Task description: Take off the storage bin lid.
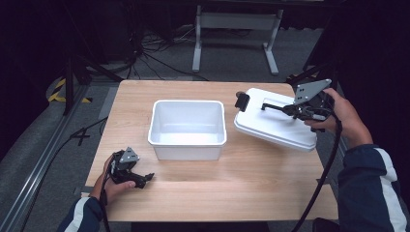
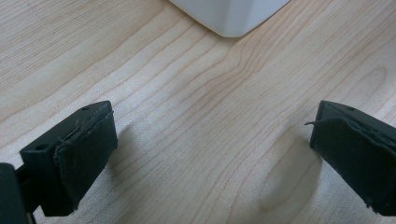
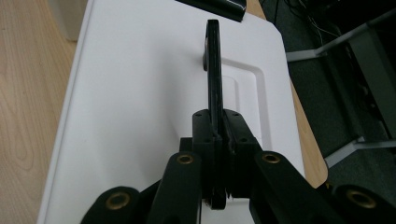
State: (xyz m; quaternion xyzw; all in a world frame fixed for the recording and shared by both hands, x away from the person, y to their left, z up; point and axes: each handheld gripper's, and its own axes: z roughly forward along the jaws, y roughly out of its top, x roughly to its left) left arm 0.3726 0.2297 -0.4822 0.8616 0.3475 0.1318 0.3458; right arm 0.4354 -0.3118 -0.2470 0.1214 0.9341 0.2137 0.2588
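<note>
A white open bin (image 1: 186, 151) stands mid-table, and its corner (image 2: 231, 16) shows at the top of the left gripper view. To its right is a white lid (image 1: 270, 126) with a thin black handle (image 1: 273, 106) and a black latch (image 1: 241, 101) at its far end. My right gripper (image 1: 295, 110) is shut on that handle (image 3: 214, 70), jaws (image 3: 219, 135) pinching the bar above the lid (image 3: 140, 93). I cannot tell if the lid rests on the table. My left gripper (image 1: 145, 179) lies low at the front left, open (image 2: 210, 149) over bare wood.
The wooden table (image 1: 217, 193) ends close behind the lid at the right edge. A white frame stand (image 1: 237, 29) and cables lie on the floor beyond the far edge. A rail (image 1: 43, 159) runs along the left.
</note>
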